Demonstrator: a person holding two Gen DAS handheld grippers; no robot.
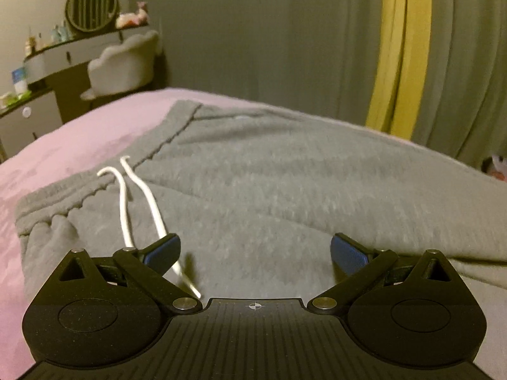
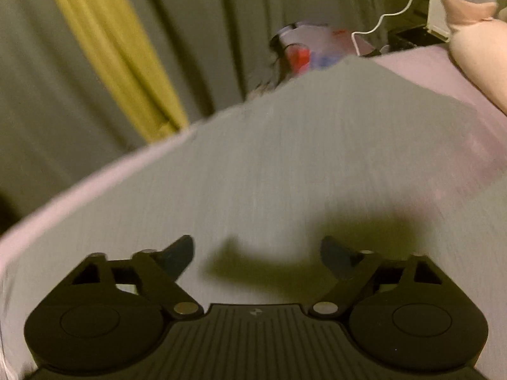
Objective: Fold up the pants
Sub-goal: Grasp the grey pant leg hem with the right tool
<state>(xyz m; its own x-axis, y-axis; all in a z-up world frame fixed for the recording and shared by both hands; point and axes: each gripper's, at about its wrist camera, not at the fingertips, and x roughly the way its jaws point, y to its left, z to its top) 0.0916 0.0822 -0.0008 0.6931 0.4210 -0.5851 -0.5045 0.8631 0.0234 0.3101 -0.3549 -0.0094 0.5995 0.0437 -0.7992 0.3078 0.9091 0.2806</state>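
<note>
Grey sweatpants (image 1: 269, 183) lie spread flat on a pink bed (image 1: 79, 139). Their waistband (image 1: 95, 186) is at the left, with two white drawstrings (image 1: 149, 205) running toward my left gripper. My left gripper (image 1: 255, 250) is open and empty, just above the fabric near the waist. In the right wrist view the grey pants (image 2: 285, 158) stretch away toward the far end. My right gripper (image 2: 256, 253) is open and empty, low over the cloth, casting a shadow on it. This view is blurred.
Grey and yellow curtains (image 1: 402, 47) hang behind the bed. A vanity desk (image 1: 63, 50) with a round mirror and a pale chair (image 1: 123, 66) stands at the far left. A pink pillow (image 2: 481, 53) and a cluttered nightstand (image 2: 412, 9) with a white cable are at the right.
</note>
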